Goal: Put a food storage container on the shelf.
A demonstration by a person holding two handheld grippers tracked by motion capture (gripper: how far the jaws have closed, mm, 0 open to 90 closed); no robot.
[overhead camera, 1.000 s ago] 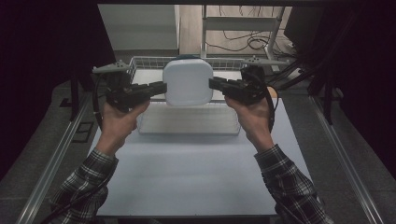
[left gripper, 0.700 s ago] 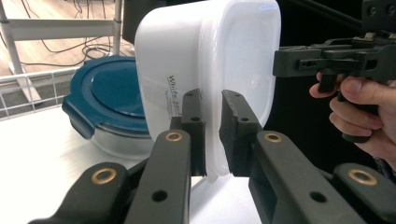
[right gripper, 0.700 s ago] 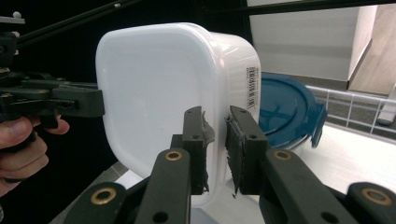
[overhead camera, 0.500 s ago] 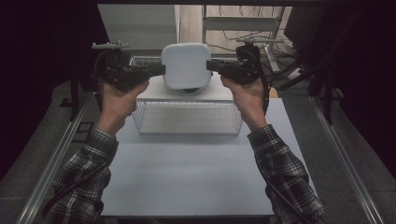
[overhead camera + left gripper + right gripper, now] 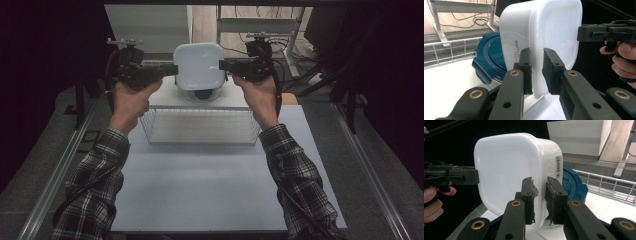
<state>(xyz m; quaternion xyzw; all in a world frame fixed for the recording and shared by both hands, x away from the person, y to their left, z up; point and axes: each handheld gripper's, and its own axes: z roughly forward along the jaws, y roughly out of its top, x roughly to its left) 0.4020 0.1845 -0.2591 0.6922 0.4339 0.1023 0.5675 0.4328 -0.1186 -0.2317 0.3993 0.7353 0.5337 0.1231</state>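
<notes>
A white plastic tub [image 5: 199,65] hangs in the air, turned on its side with its flat base toward the high camera. My left gripper [image 5: 174,69] is shut on the tub's left rim and my right gripper [image 5: 222,65] on its right rim. In the left gripper view the jaws [image 5: 537,51] pinch the tub's [image 5: 556,30] rim; they have just opened a little, with the rim still between them. In the right gripper view the jaws [image 5: 539,181] clamp the tub's [image 5: 504,170] edge. Behind and below the tub lies a blue lid [image 5: 489,57].
A white wire basket [image 5: 200,127] stands on the pale table [image 5: 210,190] in front of the hands. Behind it a raised white platform [image 5: 165,100] carries the blue lid [image 5: 202,93]. Metal frames and cables lie beyond the table.
Both grippers have carried the tub up and away from me, from over the wire basket to over the back platform. The blue lid now shows beneath it.
</notes>
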